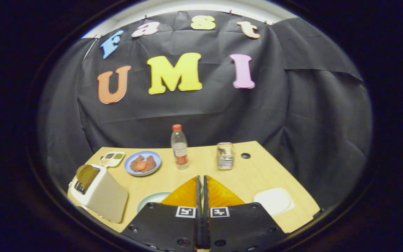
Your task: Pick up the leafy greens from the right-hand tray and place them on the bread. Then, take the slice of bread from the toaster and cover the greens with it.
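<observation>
We see a pale wooden counter (257, 175) standing before the booth's black cloth wall (310, 115). Our claw (201, 185) hangs above its near side with both fingers brought together, only a thin slit between them, and nothing gripped.

To the left of the fingers stands a cream toaster (105, 197), tilted in this view, with a slice of bread (86, 175) sticking up out of its slot. To the right of the fingers lies a white tray (274, 201); we cannot tell whether any leafy greens rest on it. Just left of the fingers, partly hidden behind them, a pale green plate (149, 200) shows its rim; what it carries is hidden from us.

Beyond the fingers, toward the wall, a blue plate (154, 158) holds brown and orange food. Left of it sits a small divided dish (112, 158) with dark and green fillings. A clear bottle (179, 147) with a red cap stands upright near the middle, and a shiny metal holder (225, 156) stands to its right, apart from it. A small dark hole (245, 155) sits in the counter beside that holder.
</observation>
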Motion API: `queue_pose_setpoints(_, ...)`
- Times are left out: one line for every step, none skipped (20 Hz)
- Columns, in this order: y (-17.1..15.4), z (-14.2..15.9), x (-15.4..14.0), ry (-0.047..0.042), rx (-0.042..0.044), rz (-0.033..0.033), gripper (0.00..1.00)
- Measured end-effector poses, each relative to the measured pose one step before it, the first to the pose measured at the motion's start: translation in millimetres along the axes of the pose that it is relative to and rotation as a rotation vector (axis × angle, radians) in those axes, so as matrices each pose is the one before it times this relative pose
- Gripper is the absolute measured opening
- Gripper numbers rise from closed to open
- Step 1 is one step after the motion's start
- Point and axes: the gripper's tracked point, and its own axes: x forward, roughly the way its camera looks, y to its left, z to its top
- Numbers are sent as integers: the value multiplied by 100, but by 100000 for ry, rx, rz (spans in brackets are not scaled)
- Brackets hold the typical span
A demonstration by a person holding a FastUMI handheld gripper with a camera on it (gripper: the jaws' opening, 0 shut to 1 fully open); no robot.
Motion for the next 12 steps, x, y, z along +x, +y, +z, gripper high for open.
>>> queue_pose_setpoints(2348,-525,119,716,-49,2549,1)
queue_pose_setpoints(2063,-496,347,876,-363,2083,1)
queue_pose_setpoints(1632,-508,406,751,-484,1784,1)
queue_pose_setpoints(1816,-352,205,501,1004,2353,1)
queue_pose_setpoints(1903,-316,281,215,1551,2306,1)
queue_pose_setpoints(1289,-510,361,789,325,1447,1)
queue_pose_setpoints(874,-697,469,943,991,1339,1)
queue_pose_setpoints(795,-592,538,1016,1736,1452,1)
queue_pose_setpoints(578,-627,544,1123,1733,1108,1)
queue_pose_setpoints(269,-601,562,1188,1908,1128,1)
queue_pose_setpoints(-12,-601,570,932,2431,448,1)
queue_pose_setpoints(-277,-435,669,1446,2315,166,1)
